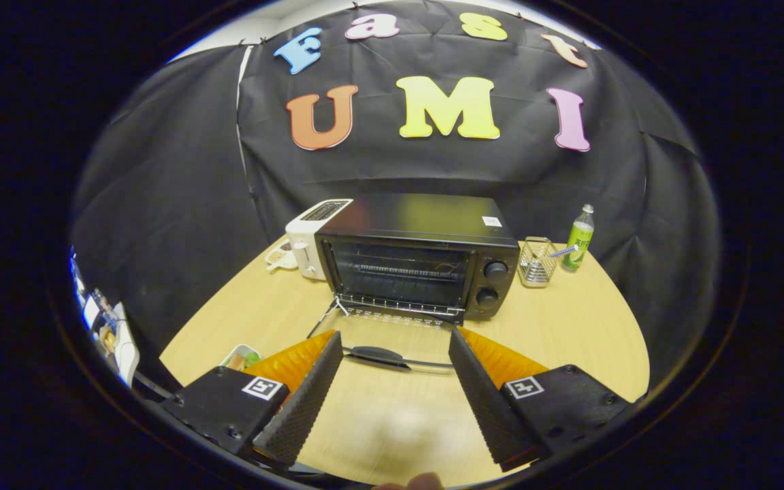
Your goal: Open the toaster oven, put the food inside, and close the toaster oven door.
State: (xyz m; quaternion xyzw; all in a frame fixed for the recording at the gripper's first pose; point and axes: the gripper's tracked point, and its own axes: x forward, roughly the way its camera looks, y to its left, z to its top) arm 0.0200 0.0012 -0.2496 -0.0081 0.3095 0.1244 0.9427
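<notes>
A black toaster oven (419, 255) stands on the wooden table (569, 333), a short way beyond my fingers. Its glass door (392, 337) is folded down flat toward me, and its dark handle (377, 355) lies between my fingertips. The oven's inside shows a wire rack and no food. My gripper (395, 337) is open, the fingers wide apart on either side of the door, and nothing is held. A small white dish with green food (241, 356) sits on the table just left of the left finger, partly hidden by it.
A white toaster (310, 235) stands against the oven's left side with a small plate (280, 256) beside it. To the oven's right are a wire basket (538, 262) and a green bottle (579, 238). Black cloth walls close in behind.
</notes>
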